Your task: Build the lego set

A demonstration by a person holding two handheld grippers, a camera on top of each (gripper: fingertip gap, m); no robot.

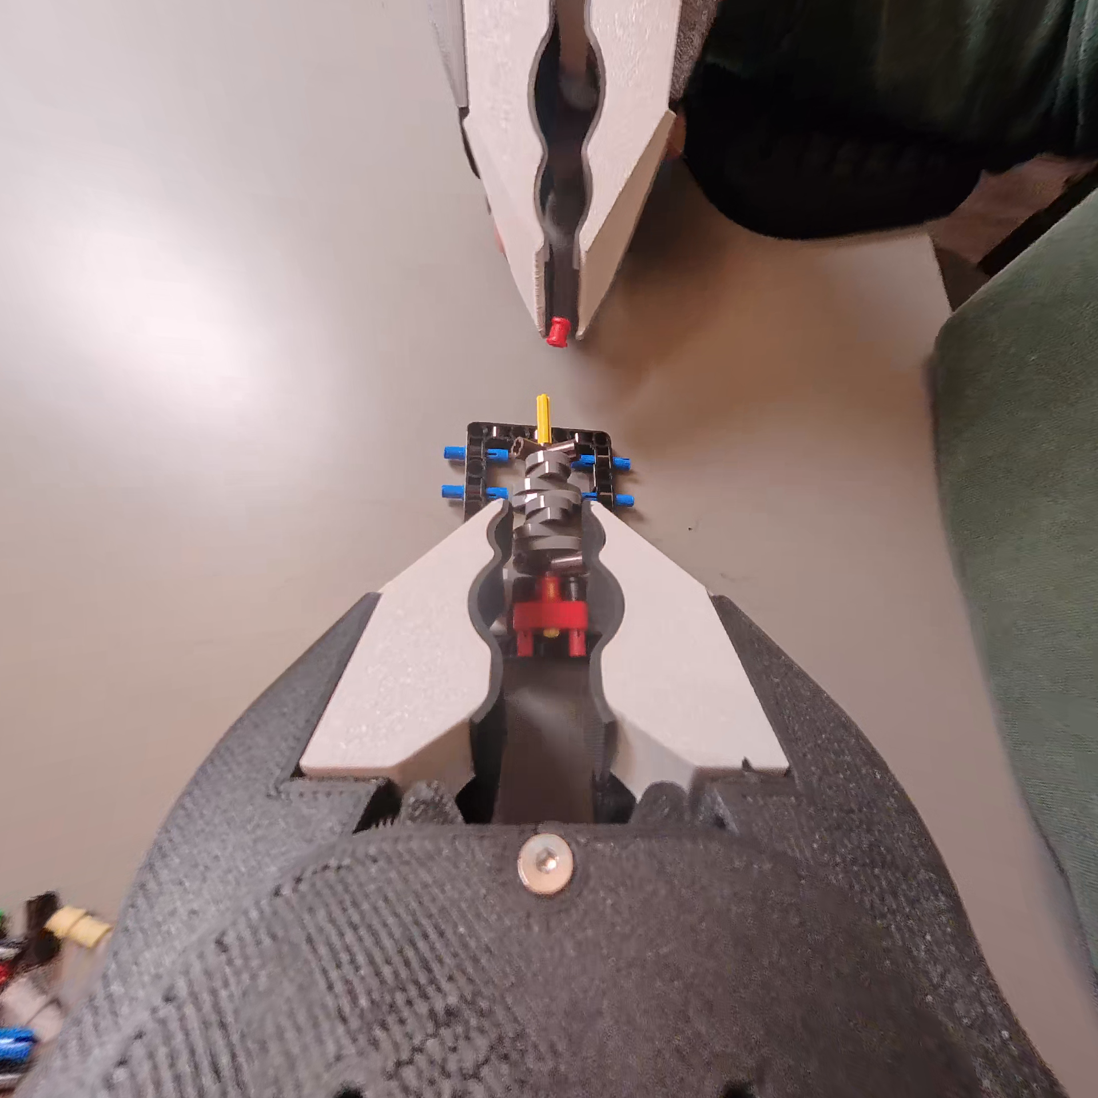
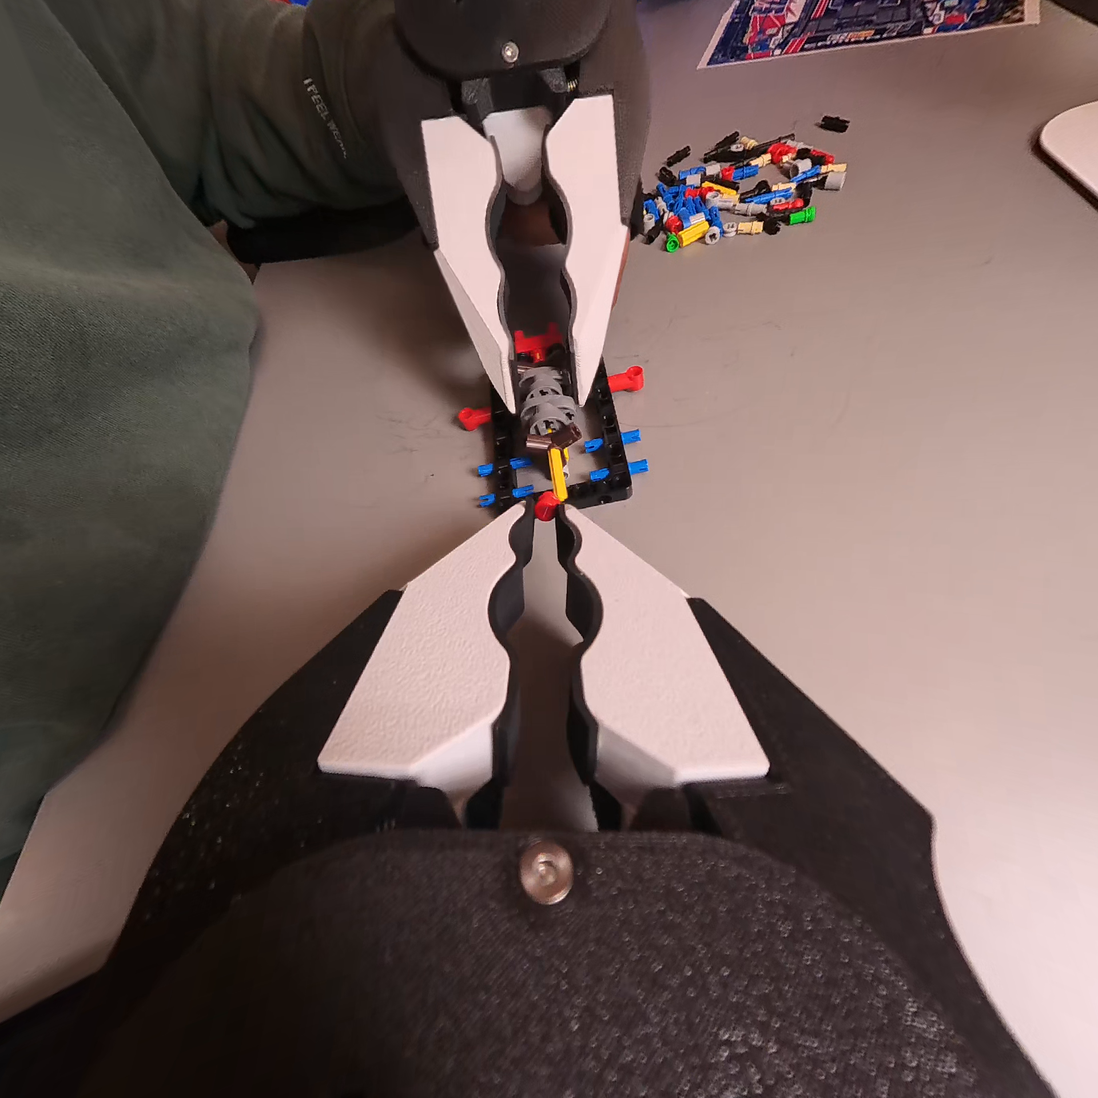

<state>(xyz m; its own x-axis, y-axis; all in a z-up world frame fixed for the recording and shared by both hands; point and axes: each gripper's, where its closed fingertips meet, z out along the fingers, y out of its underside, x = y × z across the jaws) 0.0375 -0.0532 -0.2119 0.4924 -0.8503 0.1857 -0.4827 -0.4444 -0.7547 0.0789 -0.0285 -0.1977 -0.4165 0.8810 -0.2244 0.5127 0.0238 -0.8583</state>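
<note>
A black Lego frame (image 1: 605,469) (image 2: 618,451) with blue pins lies on the grey table, with a grey crankshaft (image 1: 543,505) (image 2: 546,401) along its middle. A yellow axle (image 1: 542,411) (image 2: 557,472) sticks out of its far end. My left gripper (image 1: 545,511) is shut on the crankshaft assembly; it also shows in the right wrist view (image 2: 545,410). My right gripper (image 2: 542,511) is shut on a small red bush (image 2: 545,506) (image 1: 558,331), held just off the tip of the yellow axle and in line with it.
A pile of loose small Lego parts (image 2: 742,190) lies at the back right, with a printed instruction sheet (image 2: 861,27) behind it and a white plate edge (image 2: 1069,148) at the right. A person's green sleeve (image 2: 119,297) covers the left side. Two red pins (image 2: 627,379) stick out of the frame. Across from one pair of fingers to the other is roughly 6 cm.
</note>
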